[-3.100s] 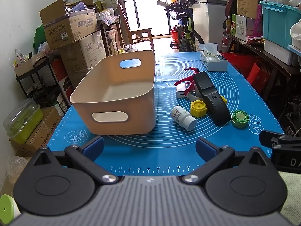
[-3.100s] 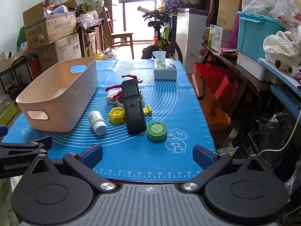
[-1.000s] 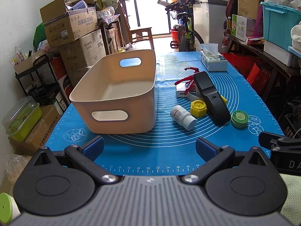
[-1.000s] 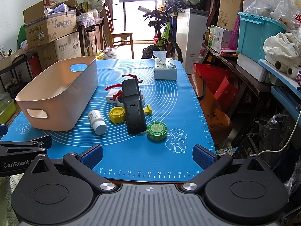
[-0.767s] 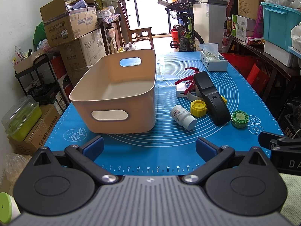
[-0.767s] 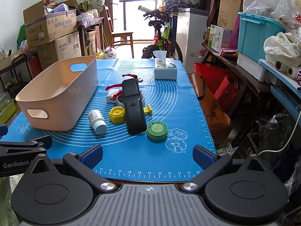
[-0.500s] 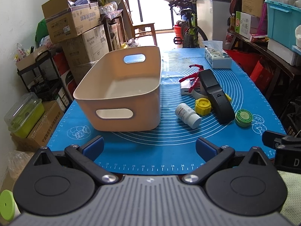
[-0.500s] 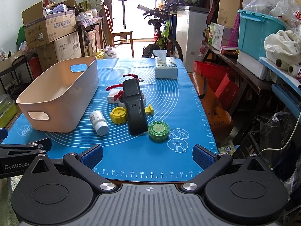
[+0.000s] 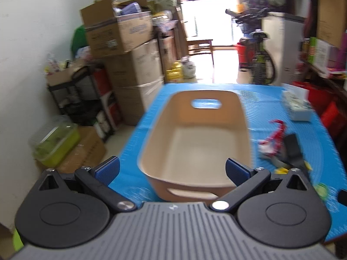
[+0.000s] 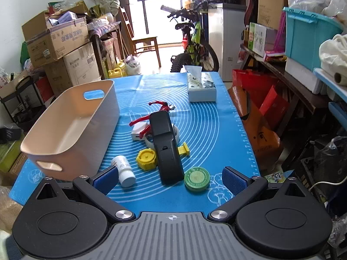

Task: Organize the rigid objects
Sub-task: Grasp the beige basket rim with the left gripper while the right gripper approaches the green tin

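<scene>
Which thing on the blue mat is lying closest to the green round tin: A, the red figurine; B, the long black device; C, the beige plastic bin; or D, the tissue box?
B: in the right wrist view the long black device ends right beside the green round tin, while the tissue box, the beige plastic bin and the red figurine all lie farther off.

a cluttered home storeroom: stacked cardboard boxes (image 10: 58, 41), a bicycle (image 10: 195, 43), a storage bin (image 10: 308, 36).
</scene>
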Demonstrator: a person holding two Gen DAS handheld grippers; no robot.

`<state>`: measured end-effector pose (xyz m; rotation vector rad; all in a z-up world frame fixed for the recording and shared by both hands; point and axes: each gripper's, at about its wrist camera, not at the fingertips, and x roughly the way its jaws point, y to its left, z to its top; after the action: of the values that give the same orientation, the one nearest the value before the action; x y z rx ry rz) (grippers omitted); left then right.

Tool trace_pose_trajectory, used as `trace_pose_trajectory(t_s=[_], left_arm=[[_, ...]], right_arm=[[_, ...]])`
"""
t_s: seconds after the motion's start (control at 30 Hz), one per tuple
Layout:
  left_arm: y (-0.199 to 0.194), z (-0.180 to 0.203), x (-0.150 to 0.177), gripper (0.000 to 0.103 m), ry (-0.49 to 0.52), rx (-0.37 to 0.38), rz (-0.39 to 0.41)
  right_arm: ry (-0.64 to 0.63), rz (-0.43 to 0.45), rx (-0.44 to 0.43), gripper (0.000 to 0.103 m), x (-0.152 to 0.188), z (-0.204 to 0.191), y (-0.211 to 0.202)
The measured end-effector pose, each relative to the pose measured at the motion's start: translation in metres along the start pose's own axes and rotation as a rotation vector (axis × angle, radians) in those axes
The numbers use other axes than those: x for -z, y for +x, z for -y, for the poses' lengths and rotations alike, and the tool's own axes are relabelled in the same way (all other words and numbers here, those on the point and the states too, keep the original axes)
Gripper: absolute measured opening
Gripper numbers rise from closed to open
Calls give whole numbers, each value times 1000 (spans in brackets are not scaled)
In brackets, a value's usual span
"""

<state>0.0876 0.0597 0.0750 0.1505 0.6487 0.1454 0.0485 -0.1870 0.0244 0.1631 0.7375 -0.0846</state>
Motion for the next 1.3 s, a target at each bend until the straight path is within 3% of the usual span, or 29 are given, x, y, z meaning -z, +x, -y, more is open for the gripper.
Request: trace_pose_trajectory(t_s=[0.3,0.5,0.57,0.7,0.8,1.0,1.07,1.3], left_arm=[[62,-42,-17,102,42,-126,-159],[96,-59,-12,101,9,-83,-246],[109,-59,-10,84,5,-57,-288],[131,-60,-4,80,-23,-28,-342],[141,-61,-1,70,-59,11,-367],[152,-53,1,40,-65,26,-379],[154,-49,2,25,-65,22,-379],[156,-46,5,19,-59,-24,-354]], right_arm=[[-45,-97,35,101,-8,7,74],[-77,-168,42,101,3,11,119],[-92,-194,64,101,6,12,131],[-84,-229,91,101,13,20,146],[-76,-239,102,100,17,27,152],[-62,-259,73,96,21,36,158],[-61,-263,65,92,23,37,159],[-85,-246,39,86,24,42,157]])
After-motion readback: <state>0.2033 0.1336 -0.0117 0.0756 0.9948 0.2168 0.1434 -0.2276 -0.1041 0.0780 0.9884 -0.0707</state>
